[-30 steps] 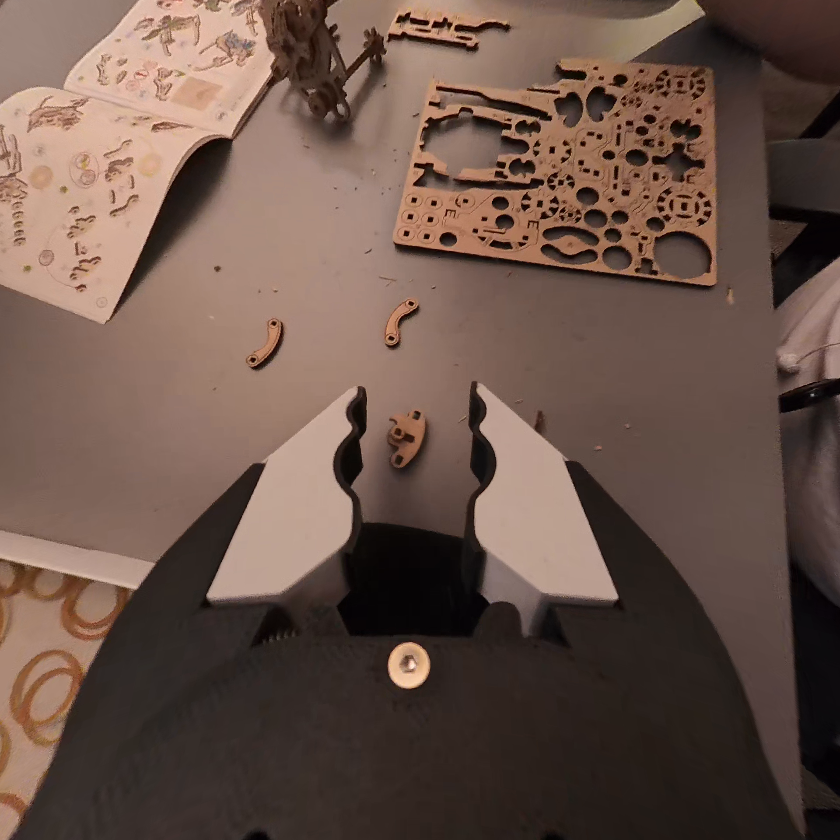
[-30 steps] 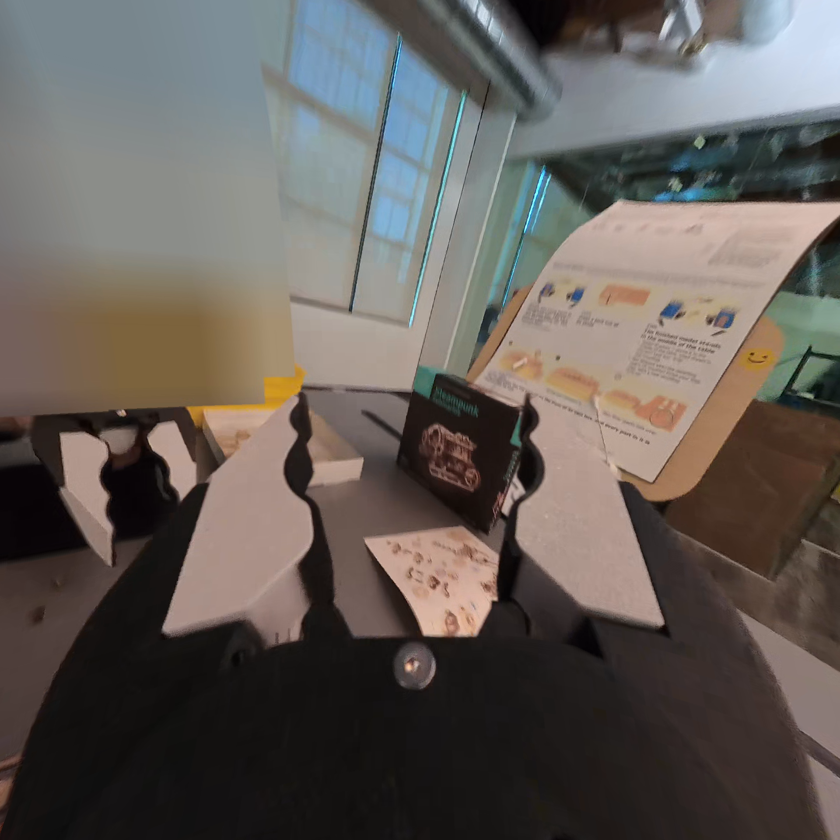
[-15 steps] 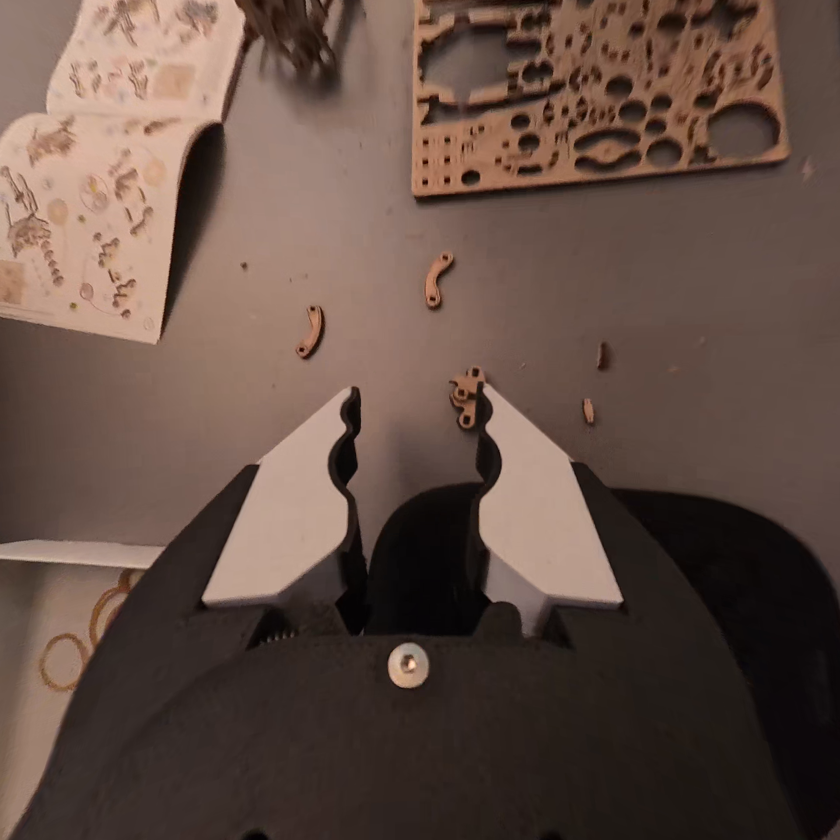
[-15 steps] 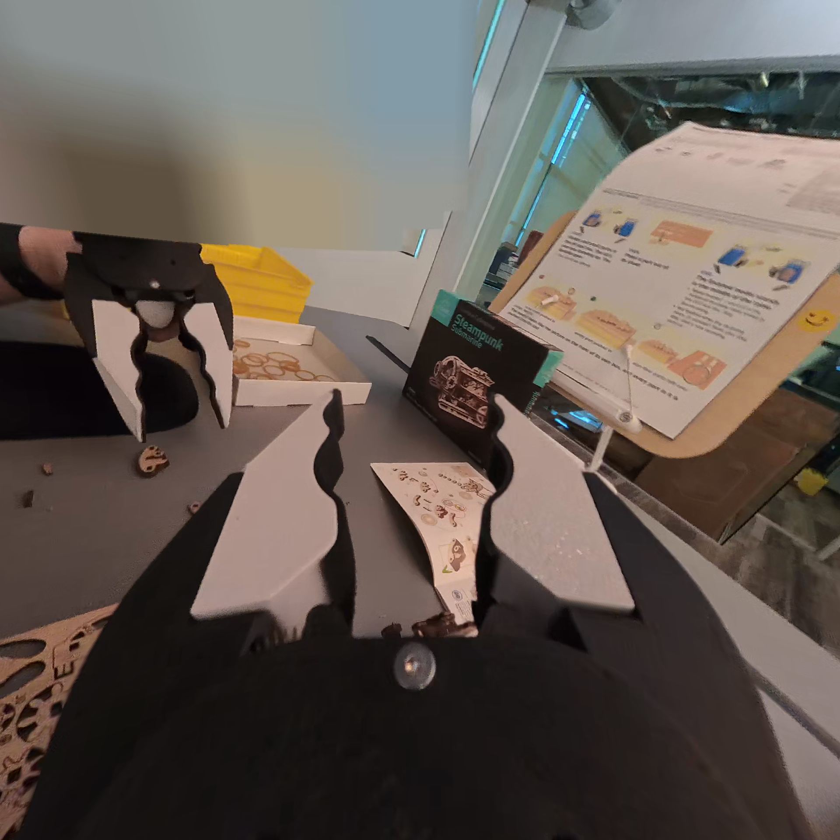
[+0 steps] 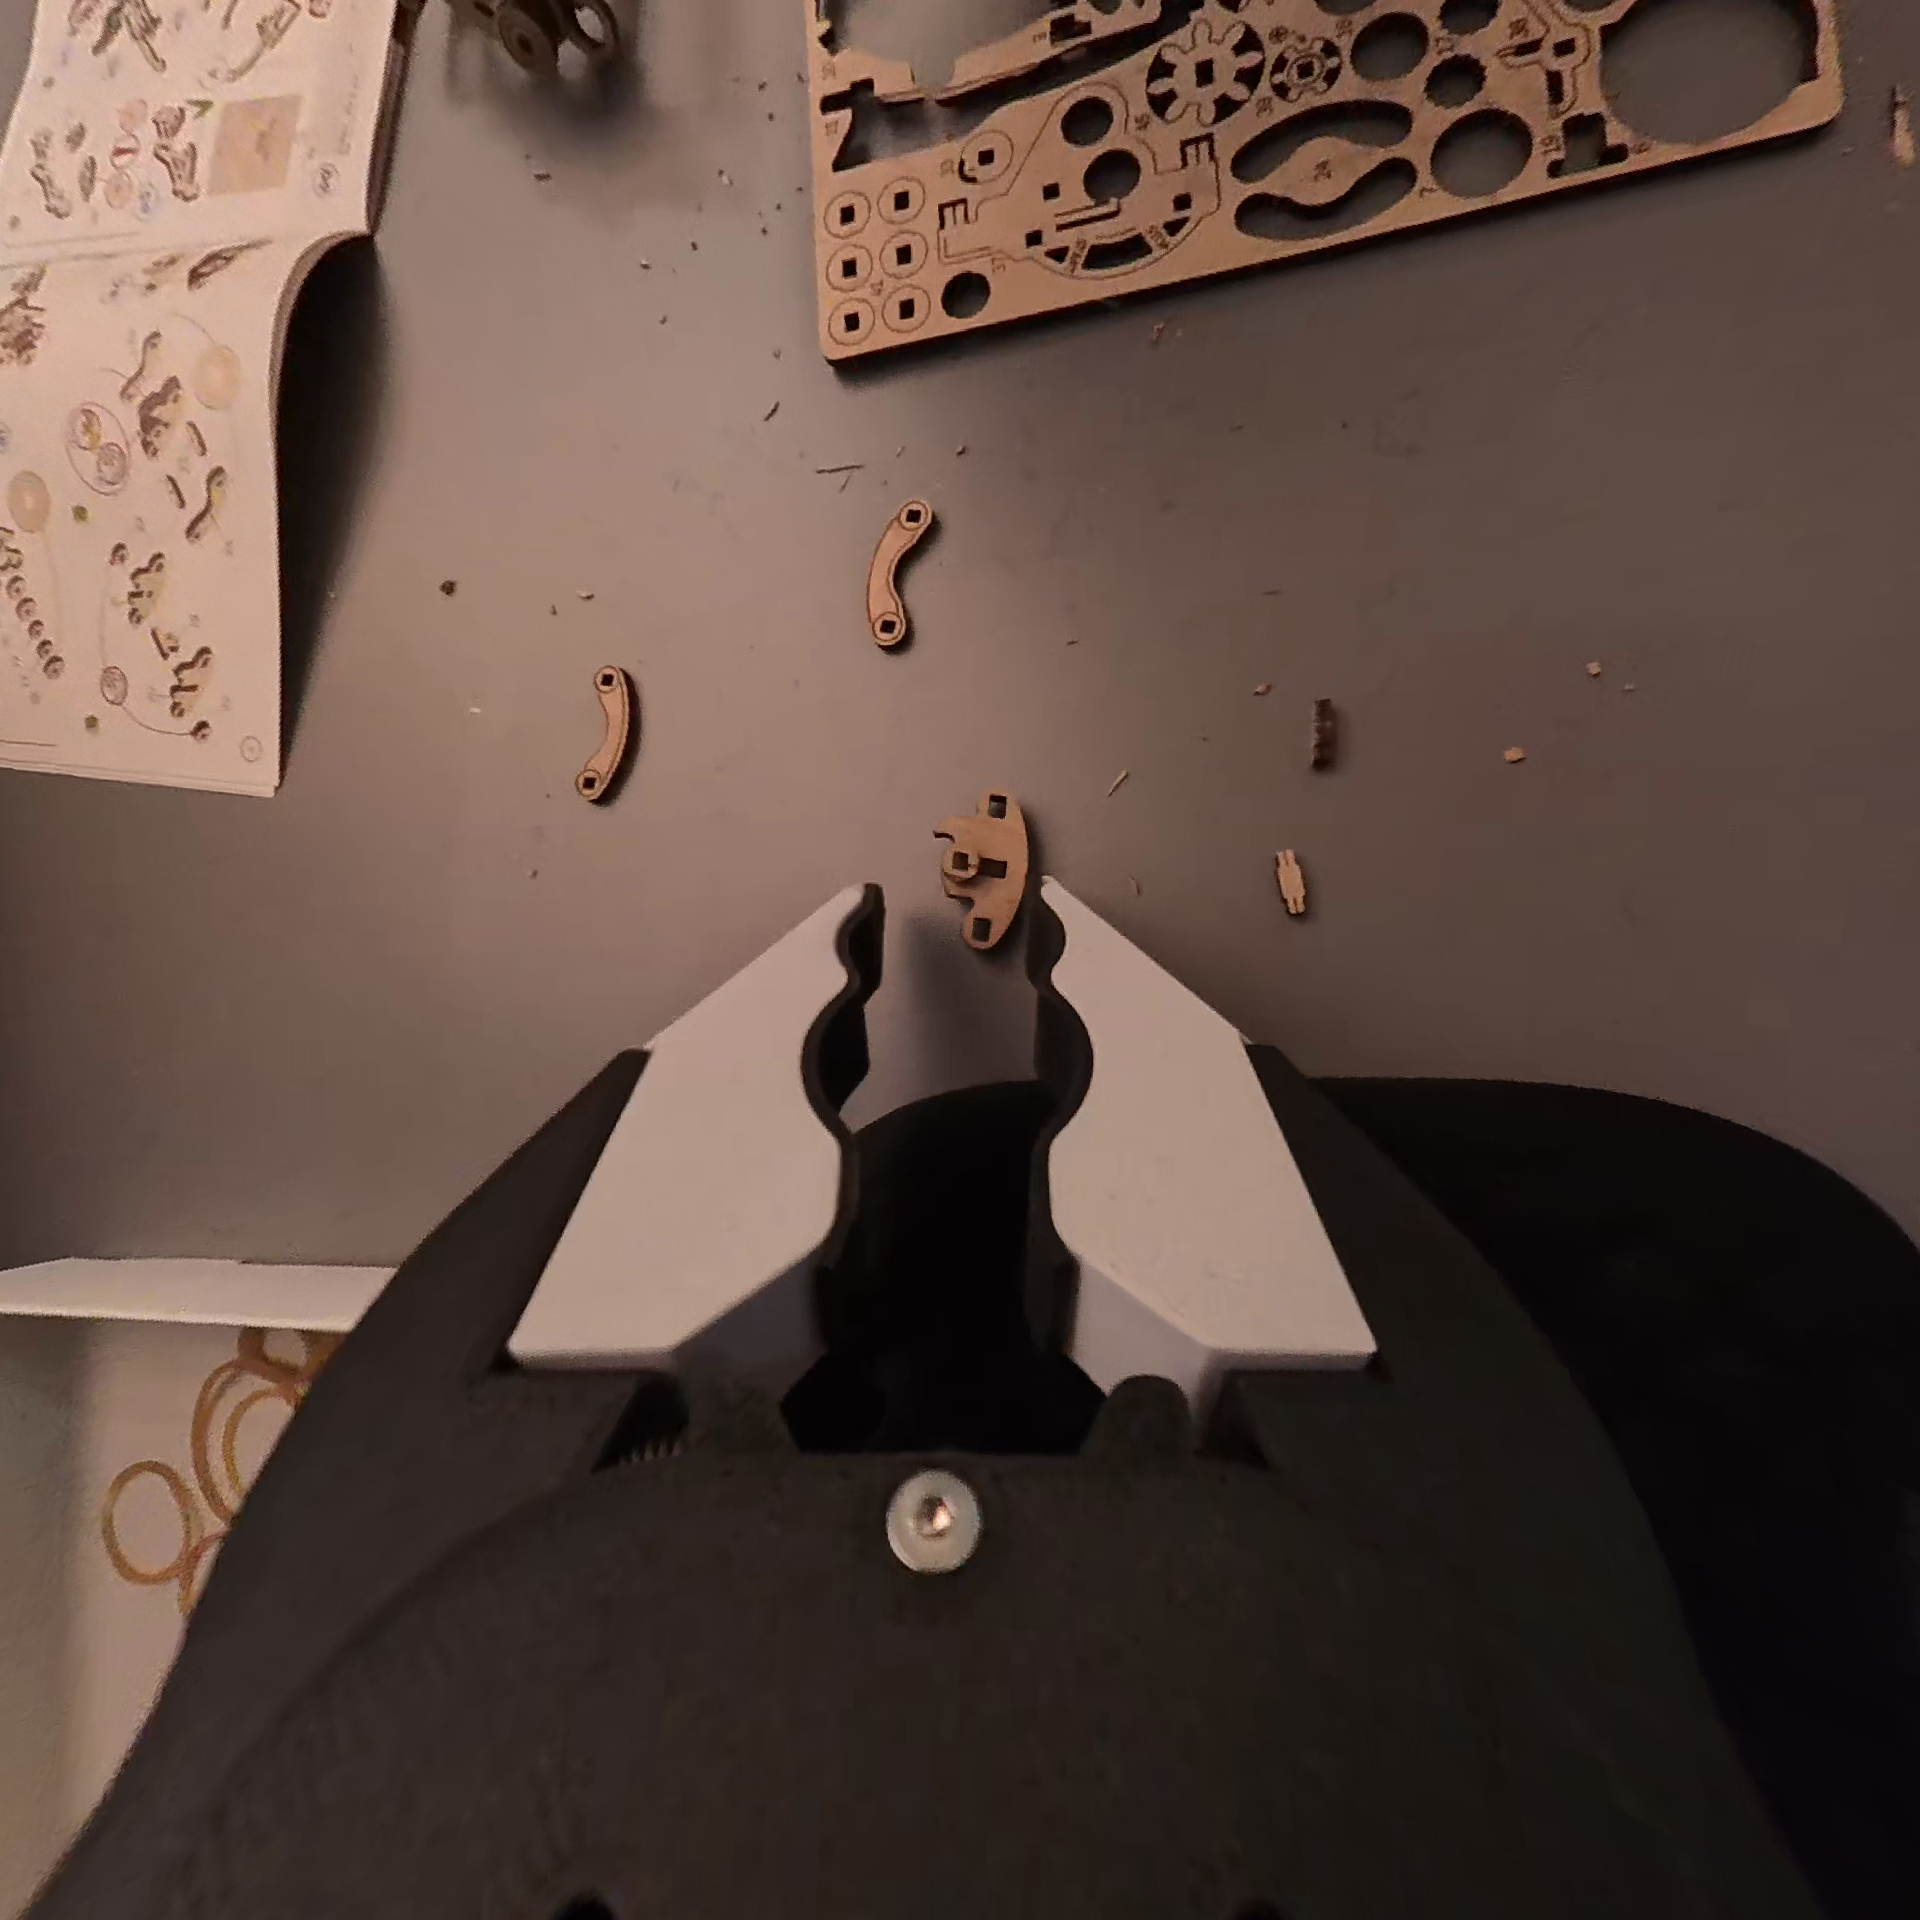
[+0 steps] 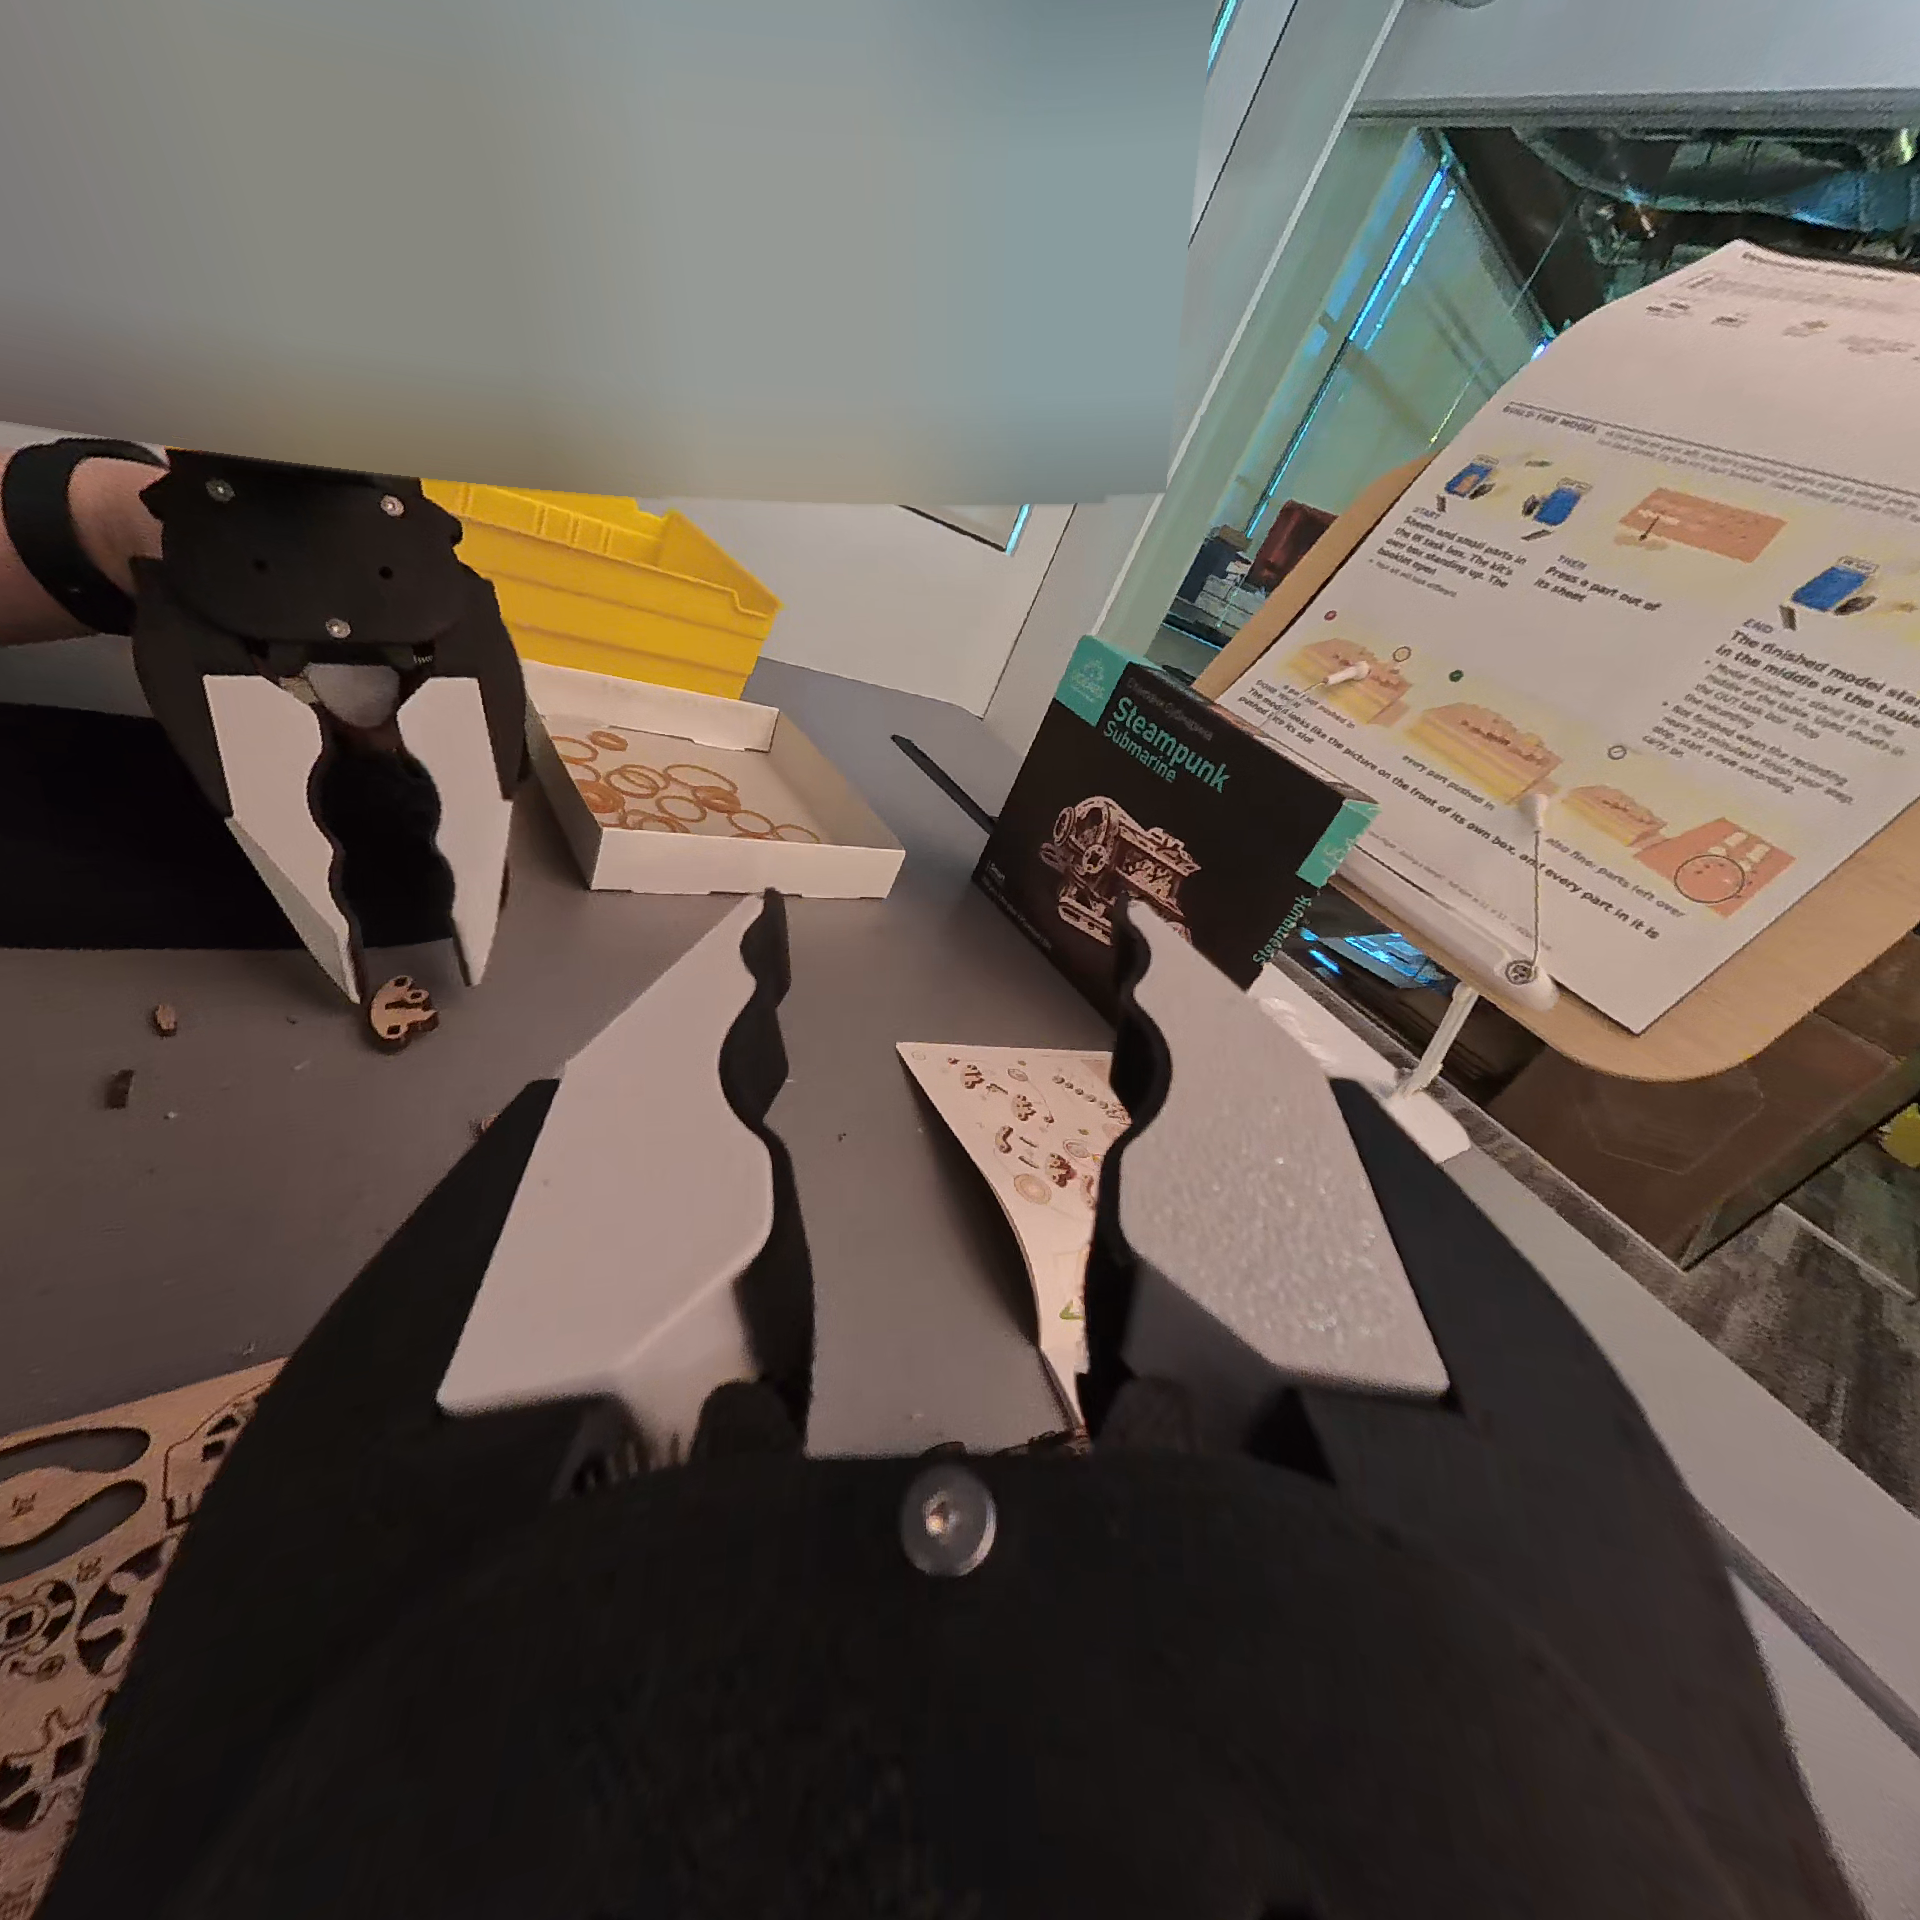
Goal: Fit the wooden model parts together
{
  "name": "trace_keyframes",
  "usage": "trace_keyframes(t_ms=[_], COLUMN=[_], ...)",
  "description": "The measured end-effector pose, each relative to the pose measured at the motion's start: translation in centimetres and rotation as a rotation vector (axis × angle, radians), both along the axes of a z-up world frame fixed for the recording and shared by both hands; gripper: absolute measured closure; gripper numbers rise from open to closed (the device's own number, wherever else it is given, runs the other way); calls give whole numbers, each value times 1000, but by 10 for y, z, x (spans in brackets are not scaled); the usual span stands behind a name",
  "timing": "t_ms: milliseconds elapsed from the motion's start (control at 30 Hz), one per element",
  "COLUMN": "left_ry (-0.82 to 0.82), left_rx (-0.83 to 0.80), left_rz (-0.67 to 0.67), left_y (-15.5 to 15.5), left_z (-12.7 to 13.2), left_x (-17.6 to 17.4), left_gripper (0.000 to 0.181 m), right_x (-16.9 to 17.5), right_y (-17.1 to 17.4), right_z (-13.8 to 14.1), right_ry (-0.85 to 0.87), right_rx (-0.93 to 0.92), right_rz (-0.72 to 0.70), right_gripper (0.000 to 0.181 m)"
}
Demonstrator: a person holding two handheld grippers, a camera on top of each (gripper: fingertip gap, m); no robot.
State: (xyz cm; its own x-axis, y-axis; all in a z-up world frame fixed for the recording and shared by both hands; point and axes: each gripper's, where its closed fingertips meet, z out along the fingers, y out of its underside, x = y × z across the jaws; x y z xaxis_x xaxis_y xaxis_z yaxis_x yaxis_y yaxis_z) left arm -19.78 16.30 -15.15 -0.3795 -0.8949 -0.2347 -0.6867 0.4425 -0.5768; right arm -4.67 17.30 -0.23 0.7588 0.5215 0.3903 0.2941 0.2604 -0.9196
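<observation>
While the left gripper (image 5: 956, 902) hangs spread and empty over the grey tabletop (image 5: 1351, 540), a small notched wooden part (image 5: 985, 868) lies flat just past its fingertips. Two curved wooden links (image 5: 897, 575) lie beyond that part, the punched wooden sheet (image 5: 1299, 197) farther still. Well apart from the part, the right gripper (image 6: 945, 914) is also spread, holding nothing.

Wooden sheet (image 5: 1299, 156) at 1 o'clock: top cut by frame. Part-built model (image 5: 540, 26) at 11 o'clock, mostly out of frame, slightly blurred. Booklet (image 5: 135, 395) at 10 o'clock cropped left. White tray (image 5: 156, 1288) at 8 o'clock half hidden behind left gripper (image 5: 956, 904) body.
</observation>
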Motion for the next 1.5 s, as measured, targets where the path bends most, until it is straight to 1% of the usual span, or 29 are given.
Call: trace_keyframes(t_ms=[33, 167, 233, 533, 733, 967, 1067, 1167, 1333, 1433, 1500], left_ry=[-2, 9, 29, 49, -41, -103, -151, -231, -326, -385, -423], left_rx=[2, -24, -46, -90, -106, -119, -90, -38, -21, 71, 124], left_rz=[-5, -16, -33, -38, -27, 19, 56, 99, 136, 128, 119], left_y=[-1, -3, -6, -7, -5, 0, 9, 23, 39, 49, 54], left_z=[0, -1, -4, -4, 5, 8, 12, 21, 33, 44, 51], left_x=[0, 0, -1, -1, 9, 29, 40, 56, 83, 94, 99], left_gripper=[157, 159, 164, 168, 168, 168, 168, 168, 168, 168, 168], right_x=[0, 0, -1, 0, 6, 5, 3, 2, -6, -14, -18], right_y=[0, -2, -2, -5, -5, -1, 3, 9, 13, 10, 8], right_z=[0, 1, 1, 7, 11, 0, -7, -21, -38, -44, -44], right_ry=[10, 26, 20, 5, 4, -61, -76, -60, 54, 114, 159], right_rx=[-7, -20, -17, 2, -8, -46, -94, -191, -351, -443, -489], right_rz=[7, 19, 20, 11, -21, -55, -72, -89, -47, -1, 25], right_gripper=[122, 122, 122, 122, 125, 126, 127, 127, 133, 142, 144])
